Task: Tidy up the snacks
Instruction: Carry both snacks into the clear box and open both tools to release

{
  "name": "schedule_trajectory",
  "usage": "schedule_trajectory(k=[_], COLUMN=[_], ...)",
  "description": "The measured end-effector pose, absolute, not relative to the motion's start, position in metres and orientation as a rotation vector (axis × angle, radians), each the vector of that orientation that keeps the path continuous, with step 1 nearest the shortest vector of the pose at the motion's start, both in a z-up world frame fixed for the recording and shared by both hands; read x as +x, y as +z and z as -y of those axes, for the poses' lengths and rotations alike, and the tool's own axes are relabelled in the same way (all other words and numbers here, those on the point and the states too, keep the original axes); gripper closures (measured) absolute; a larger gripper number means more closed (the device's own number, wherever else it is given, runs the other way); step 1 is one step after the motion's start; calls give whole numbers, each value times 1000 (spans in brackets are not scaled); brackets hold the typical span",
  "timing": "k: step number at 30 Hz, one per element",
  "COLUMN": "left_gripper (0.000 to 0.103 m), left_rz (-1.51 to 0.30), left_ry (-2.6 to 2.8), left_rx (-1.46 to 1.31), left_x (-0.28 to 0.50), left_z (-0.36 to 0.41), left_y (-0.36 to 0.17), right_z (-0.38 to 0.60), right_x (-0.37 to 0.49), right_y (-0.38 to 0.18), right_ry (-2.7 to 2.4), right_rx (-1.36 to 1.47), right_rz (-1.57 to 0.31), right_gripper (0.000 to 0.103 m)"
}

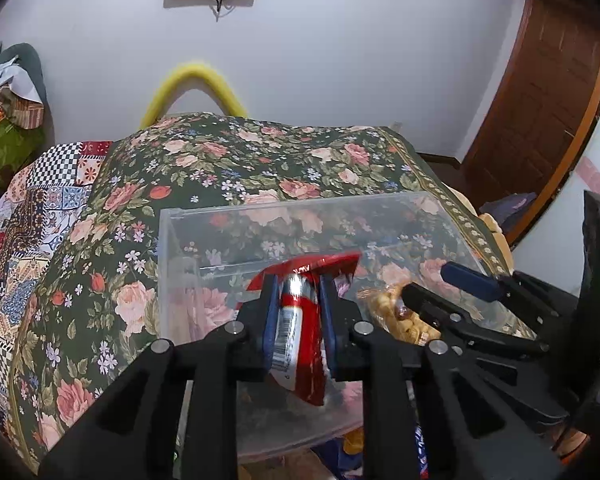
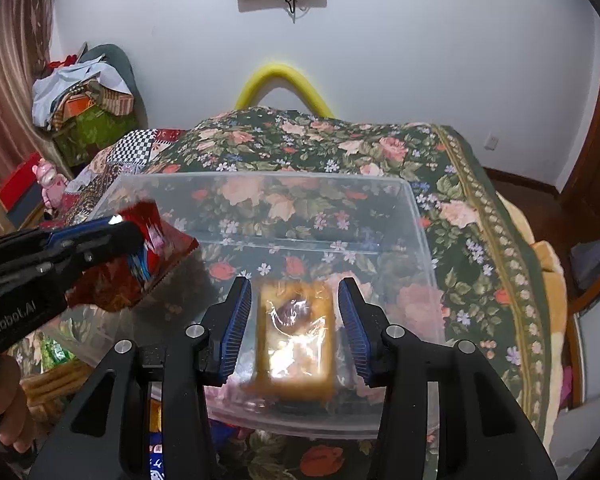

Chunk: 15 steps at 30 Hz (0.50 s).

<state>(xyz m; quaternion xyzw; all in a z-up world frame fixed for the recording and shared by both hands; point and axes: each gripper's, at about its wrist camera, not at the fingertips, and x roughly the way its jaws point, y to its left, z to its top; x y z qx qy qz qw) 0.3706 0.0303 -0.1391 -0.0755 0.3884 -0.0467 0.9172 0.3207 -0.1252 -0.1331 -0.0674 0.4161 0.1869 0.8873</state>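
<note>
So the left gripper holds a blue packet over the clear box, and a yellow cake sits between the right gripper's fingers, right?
Not quite. The packet in the left gripper is red, not blue, as the left wrist view shows. It is over the clear box, and the yellow cake does sit between the right gripper's fingers.

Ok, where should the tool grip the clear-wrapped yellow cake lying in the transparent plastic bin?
Across its two long sides near mid-length, coming down from above. The clear-wrapped yellow cake lies flat on the floor of the transparent plastic bin, its long axis in line with the right tool, whose open pads flank those sides without touching.
</note>
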Motion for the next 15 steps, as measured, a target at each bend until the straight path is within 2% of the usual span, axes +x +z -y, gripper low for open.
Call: schedule_trajectory(k=[2,5,15], left_gripper=[69,49,44], left_rz=[-789,-758,-668], left_ry=[-97,-91,-88], left_rx=[-154,-145,-99], left_x=[366,356,304], left_z=[-29,-28,-36], left_y=[-134,-123,-78], right_z=[126,129,145], right_x=[320,315,278], right_y=[-129,-120,-86], right_ry=[388,388,399], right_rx=[-136,-133,-125], right_rz=[-857,-839,-793], right_gripper=[48,47,42])
